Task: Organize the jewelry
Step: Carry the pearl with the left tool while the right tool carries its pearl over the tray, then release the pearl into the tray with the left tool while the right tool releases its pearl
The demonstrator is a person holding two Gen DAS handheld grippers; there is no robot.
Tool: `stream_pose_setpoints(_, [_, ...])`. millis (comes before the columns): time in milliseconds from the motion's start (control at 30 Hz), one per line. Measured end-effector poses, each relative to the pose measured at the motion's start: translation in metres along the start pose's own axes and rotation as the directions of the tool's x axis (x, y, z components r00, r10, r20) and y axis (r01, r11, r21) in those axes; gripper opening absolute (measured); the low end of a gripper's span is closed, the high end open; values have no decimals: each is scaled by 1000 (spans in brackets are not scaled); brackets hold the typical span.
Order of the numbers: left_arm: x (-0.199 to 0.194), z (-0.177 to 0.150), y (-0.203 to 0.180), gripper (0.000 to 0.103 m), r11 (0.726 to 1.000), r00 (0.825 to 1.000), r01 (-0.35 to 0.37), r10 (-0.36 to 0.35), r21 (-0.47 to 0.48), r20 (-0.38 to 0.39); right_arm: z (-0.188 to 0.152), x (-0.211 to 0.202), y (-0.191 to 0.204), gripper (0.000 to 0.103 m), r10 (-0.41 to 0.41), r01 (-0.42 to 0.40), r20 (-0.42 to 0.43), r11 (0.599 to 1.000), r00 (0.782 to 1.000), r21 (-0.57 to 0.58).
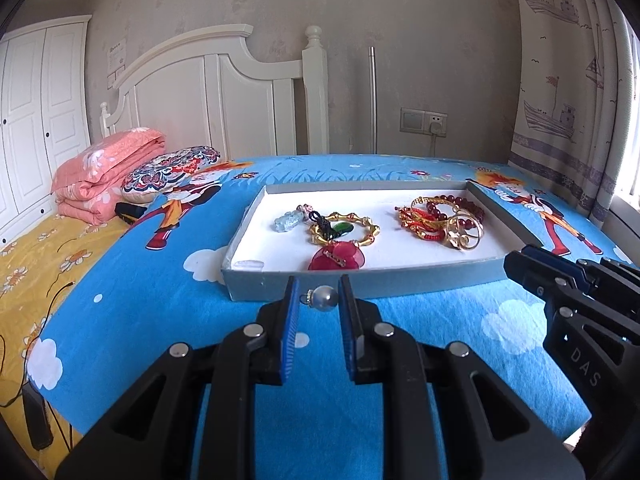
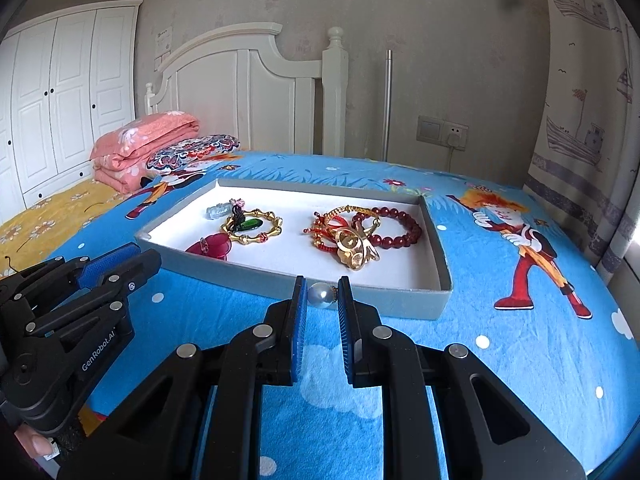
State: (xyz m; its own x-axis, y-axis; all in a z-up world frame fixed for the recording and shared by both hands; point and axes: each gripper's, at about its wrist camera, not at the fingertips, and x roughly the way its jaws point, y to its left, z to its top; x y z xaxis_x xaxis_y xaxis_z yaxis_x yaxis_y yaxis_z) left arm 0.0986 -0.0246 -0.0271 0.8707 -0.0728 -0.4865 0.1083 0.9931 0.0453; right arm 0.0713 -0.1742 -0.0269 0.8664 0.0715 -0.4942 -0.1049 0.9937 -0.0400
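Observation:
A grey shallow box [image 1: 360, 276] [image 2: 436, 240] with a white floor lies on the blue cartoon bedsheet. It holds a gold bamboo bracelet [image 1: 360, 228] [image 2: 256, 224], a red flower brooch [image 1: 338, 258] [image 2: 212, 246], a pale blue charm [image 1: 286, 220] [image 2: 216, 211], red bead bracelets [image 1: 452, 204] [image 2: 400, 224] and gold pieces [image 1: 464, 234] [image 2: 354, 250]. In each wrist view a pearl earring lies on the sheet before the box's near wall, between the fingertips: one pearl [image 1: 325, 298] at my left gripper [image 1: 320, 300], one pearl [image 2: 322, 293] at my right gripper [image 2: 322, 296]. Both grippers are open, jaws apart around the pearls.
A folded pink quilt [image 1: 108, 172] [image 2: 140, 144] and a patterned pillow [image 1: 172, 172] [image 2: 192, 152] lie at the far left by the white headboard [image 1: 208, 80]. Curtains hang at the right. A black cable and device [image 1: 36, 416] lie at the left edge.

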Motion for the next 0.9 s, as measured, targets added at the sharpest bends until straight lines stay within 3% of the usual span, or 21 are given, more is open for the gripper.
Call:
stream_pose_setpoints(333, [49, 53, -5, 19, 1000, 999, -1, 2, 15, -51, 43, 44, -4, 16, 0, 1, -55, 1000, 998, 18])
stream_pose_setpoints(500, [79, 72, -5, 19, 1000, 996, -9, 11, 19, -87, 61, 67, -3, 16, -45, 43, -76, 999, 996, -28])
stream_pose_setpoints(900, [119, 79, 3, 20, 999, 986, -49, 49, 4, -159, 74, 91, -9, 16, -66, 65, -115, 998, 991, -12])
